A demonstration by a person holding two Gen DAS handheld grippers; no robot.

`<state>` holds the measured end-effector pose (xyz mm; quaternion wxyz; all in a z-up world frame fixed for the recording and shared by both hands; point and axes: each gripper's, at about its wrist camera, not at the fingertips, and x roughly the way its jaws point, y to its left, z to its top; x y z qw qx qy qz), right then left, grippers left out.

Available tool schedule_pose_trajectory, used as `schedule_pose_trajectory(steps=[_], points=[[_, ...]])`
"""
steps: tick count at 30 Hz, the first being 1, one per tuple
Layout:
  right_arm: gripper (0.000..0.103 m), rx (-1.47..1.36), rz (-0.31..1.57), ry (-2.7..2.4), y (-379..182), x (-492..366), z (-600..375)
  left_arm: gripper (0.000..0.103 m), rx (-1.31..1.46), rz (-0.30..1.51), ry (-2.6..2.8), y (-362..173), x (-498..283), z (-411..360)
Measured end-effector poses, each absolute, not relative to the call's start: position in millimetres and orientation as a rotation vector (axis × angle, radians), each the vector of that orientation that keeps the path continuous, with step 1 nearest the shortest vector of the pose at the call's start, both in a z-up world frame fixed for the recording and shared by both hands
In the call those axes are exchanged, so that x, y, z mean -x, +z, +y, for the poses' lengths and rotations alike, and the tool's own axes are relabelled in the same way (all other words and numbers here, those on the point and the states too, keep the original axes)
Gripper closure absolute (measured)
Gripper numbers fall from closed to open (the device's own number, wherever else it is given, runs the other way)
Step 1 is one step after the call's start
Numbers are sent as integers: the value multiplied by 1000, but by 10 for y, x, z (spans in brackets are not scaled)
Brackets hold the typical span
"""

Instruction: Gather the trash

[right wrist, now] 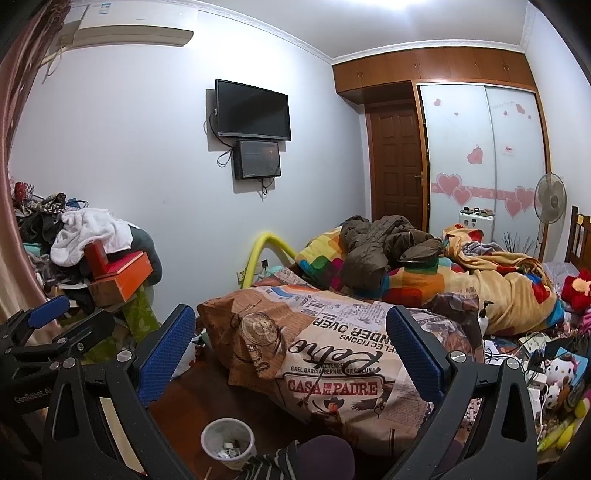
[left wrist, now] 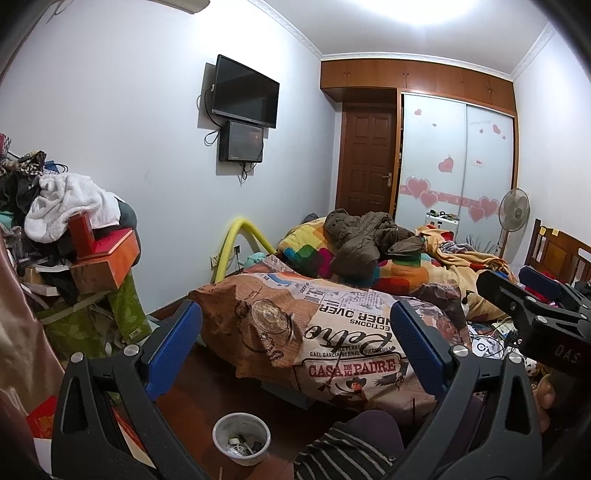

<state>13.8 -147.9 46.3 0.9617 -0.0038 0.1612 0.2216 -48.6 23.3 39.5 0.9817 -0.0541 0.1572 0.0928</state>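
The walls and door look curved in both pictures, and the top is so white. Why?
Left wrist view: fisheye lens bends the door and wardrobe; ceiling light blows out white. Right wrist view: same bending, glare at the ceiling, dark corners from the lens rim.

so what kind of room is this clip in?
A lived-in, cluttered bedroom: a bed piled with quilts and a jacket, a sliding-door wardrobe beside the door, and a wall-mounted TV. A small trash bin sits on the floor.
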Motion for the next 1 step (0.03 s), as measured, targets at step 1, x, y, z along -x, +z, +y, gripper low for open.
schedule_pose_trajectory(steps=[1], points=[[0, 6, 330, 448, 453, -152, -1481, 1, 109, 321, 187, 383, 470, 236]])
